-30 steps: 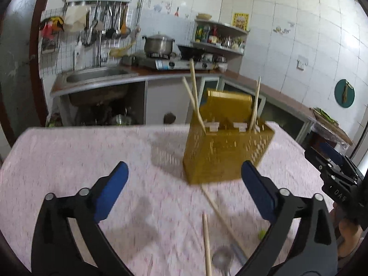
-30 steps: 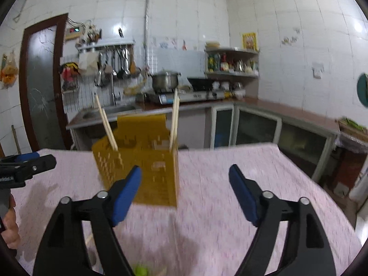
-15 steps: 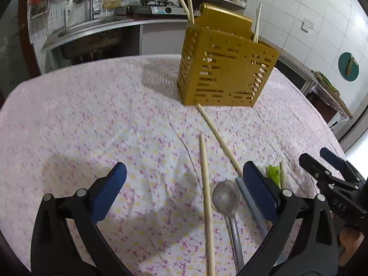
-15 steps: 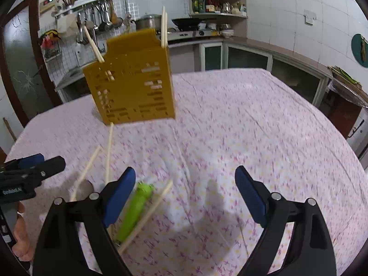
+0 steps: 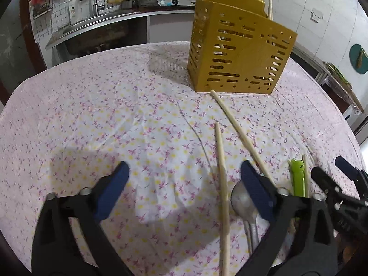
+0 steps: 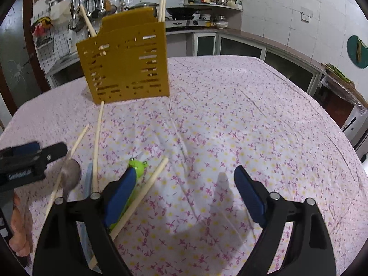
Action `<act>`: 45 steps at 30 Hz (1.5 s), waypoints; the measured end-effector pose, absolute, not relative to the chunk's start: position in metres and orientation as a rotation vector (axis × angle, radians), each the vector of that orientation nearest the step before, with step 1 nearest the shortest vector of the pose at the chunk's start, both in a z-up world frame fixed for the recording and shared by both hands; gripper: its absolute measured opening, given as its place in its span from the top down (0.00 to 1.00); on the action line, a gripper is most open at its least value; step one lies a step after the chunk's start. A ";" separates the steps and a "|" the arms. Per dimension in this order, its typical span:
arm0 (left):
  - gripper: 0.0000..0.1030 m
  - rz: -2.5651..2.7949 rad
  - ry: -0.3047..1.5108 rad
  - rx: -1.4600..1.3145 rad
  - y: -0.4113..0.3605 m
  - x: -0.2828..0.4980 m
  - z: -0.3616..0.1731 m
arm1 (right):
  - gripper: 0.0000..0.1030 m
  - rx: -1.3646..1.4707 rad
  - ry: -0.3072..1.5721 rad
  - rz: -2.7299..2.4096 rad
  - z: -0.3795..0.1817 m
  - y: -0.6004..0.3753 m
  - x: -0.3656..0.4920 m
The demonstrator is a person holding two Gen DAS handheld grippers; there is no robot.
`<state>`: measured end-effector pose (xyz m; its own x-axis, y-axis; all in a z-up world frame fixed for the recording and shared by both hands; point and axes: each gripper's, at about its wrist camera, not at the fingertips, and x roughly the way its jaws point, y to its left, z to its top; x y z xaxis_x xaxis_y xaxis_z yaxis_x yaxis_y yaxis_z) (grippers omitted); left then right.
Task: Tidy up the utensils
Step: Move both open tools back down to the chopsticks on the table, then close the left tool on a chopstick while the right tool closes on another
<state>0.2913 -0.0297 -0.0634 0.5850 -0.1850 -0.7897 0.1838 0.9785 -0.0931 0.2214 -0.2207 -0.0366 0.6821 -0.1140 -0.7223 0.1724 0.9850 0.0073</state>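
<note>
From the left wrist, the left gripper hangs with its jaws spread wide and nothing between them, above a floral tablecloth printed with small purple and yellow flowers. The landmark is the yellow utensil holder, a boxy plastic caddy pierced with slots, standing upright at the far side of the cloth with pale chopsticks poking from its top. One wooden chopstick lies with its far tip just short of the holder's base, its long axis running diagonally back toward the camera and rightward; a second chopstick lies nearer, well apart from the holder, pointing almost straight at it. Beside that one rests a metal spoon, bowl end toward the holder, and farther right a green frog-headed utensil (smooth plastic, head toward the holder) with another thin stick touching its side. The right gripper shows at the right edge; its opening cannot be judged here. From the right wrist, the right gripper is plainly wide and empty, and this view alone shows the frog's eyes and a pale blue flat handle beside the spoon, plus a short chopstick angled beside the frog.
</note>
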 end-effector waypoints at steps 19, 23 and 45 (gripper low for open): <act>0.47 -0.195 0.922 0.088 -0.047 0.301 -0.074 | 0.72 0.072 0.888 -0.044 -0.049 -0.204 0.234; 0.56 -0.206 0.920 0.063 -0.039 0.301 -0.073 | 0.83 0.100 0.896 0.020 -0.047 -0.212 0.236; 0.96 -0.246 0.902 0.040 -0.028 0.287 -0.065 | 0.90 0.103 0.887 0.043 -0.042 -0.215 0.231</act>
<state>0.2872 -0.0279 -0.0653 0.5939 -0.1945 -0.7807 0.2280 0.9712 -0.0685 0.2307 -0.2155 -0.0419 0.6312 0.0803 -0.7715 0.0055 0.9941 0.1080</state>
